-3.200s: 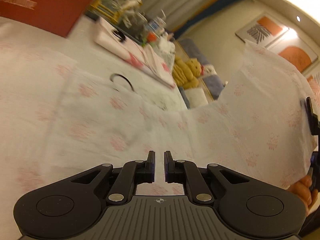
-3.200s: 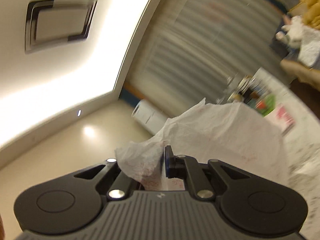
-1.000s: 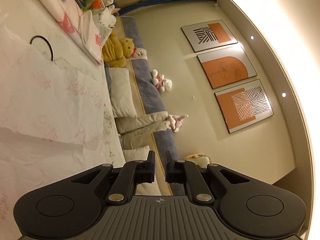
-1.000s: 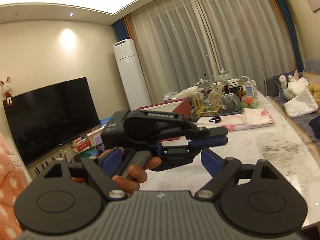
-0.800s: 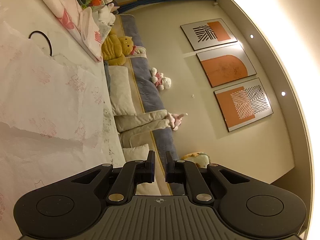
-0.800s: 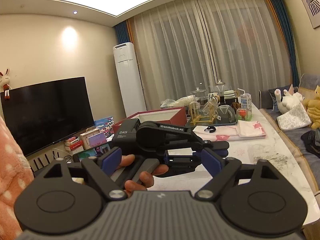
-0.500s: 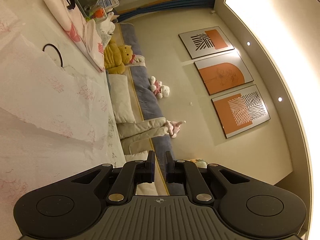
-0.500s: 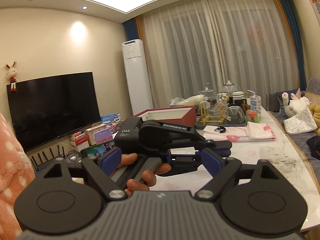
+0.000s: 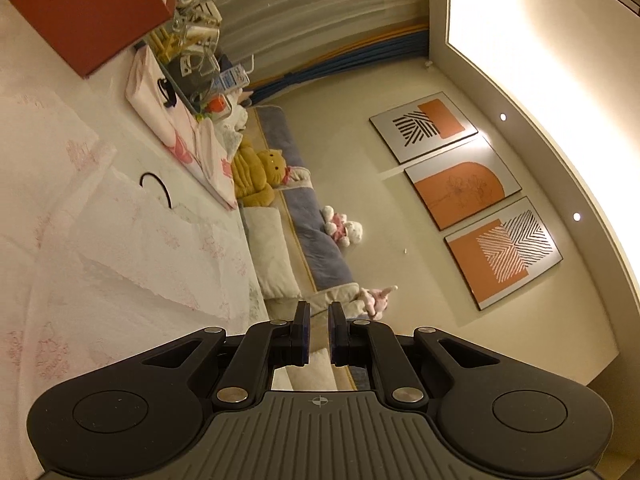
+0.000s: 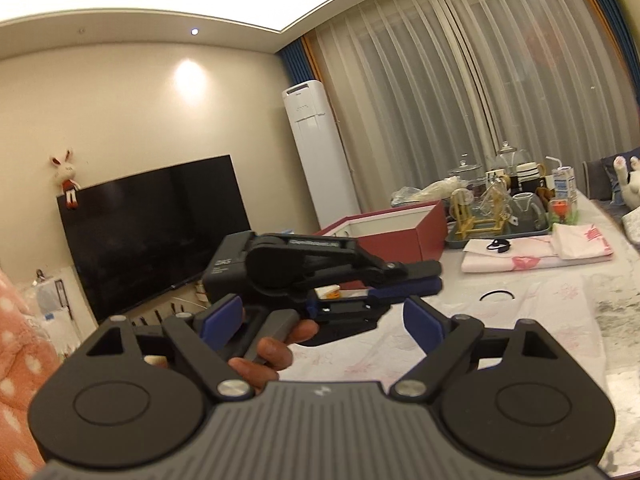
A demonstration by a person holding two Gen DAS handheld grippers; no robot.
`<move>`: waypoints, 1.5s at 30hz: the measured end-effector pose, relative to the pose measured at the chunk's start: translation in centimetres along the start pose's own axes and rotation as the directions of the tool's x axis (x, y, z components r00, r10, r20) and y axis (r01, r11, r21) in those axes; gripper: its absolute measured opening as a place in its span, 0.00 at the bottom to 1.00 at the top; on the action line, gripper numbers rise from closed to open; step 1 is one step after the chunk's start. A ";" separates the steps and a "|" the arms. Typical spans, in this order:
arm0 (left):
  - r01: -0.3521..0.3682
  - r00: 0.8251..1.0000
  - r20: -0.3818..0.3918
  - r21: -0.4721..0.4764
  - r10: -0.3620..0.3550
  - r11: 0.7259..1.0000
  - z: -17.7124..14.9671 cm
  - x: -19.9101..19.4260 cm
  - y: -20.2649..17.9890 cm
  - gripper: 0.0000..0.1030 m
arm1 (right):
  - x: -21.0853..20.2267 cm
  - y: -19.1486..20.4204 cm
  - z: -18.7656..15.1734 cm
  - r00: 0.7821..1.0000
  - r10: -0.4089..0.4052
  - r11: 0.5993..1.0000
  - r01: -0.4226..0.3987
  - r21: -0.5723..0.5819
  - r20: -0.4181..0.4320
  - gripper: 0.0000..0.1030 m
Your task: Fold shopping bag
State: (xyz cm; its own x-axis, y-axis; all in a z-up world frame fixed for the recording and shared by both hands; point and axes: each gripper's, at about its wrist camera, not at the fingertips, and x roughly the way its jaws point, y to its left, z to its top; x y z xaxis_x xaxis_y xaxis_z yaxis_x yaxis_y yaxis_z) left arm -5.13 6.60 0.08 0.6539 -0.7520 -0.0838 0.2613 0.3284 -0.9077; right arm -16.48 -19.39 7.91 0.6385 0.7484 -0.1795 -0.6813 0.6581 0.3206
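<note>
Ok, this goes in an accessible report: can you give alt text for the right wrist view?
The open right gripper points at the left gripper, held shut in a hand above the white shopping bag spread on the table. Behind are a red box, a television and curtains.

Left tool (image 9: 318, 336) closed, empty; right tool (image 10: 322, 316) spread wide.

Home living room: sofa (image 9: 316, 248) with plush toys (image 9: 260, 178), three framed prints (image 9: 464, 196), television (image 10: 156, 228), floor-standing air conditioner (image 10: 320, 152) at 12 o'clock, curtained window (image 10: 480, 92).
</note>
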 end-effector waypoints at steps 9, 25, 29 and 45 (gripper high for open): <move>-0.137 0.982 0.130 -0.013 0.137 0.991 -0.4 -5.5 0.1 0.07 | 2.1 -3.1 -0.2 0.991 0.133 0.984 -0.131 0.121 -0.009 0.88; -0.291 0.948 0.099 -0.116 0.302 0.950 1.1 -4.7 3.8 0.07 | 0.4 -11.7 -0.8 0.992 -0.125 0.951 0.110 0.289 0.034 0.88; -0.341 0.929 0.140 -0.038 0.342 0.939 0.8 -5.0 3.4 0.07 | 0.1 -13.9 -1.5 0.986 -0.164 0.920 0.140 0.367 0.036 0.88; -0.451 0.882 0.123 -0.052 0.454 0.891 0.8 -6.2 3.7 0.07 | 11.0 -3.8 -2.5 0.959 0.004 0.999 0.005 0.032 -0.284 0.87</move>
State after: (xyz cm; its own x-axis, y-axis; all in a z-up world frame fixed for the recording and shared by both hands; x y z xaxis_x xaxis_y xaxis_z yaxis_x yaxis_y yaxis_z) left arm -7.67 12.96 -2.46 0.7832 -0.4441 -0.4352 -0.0988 0.6022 -0.7922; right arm -7.84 -13.45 2.39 0.5077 0.7438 -0.4347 -0.6661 0.6589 0.3495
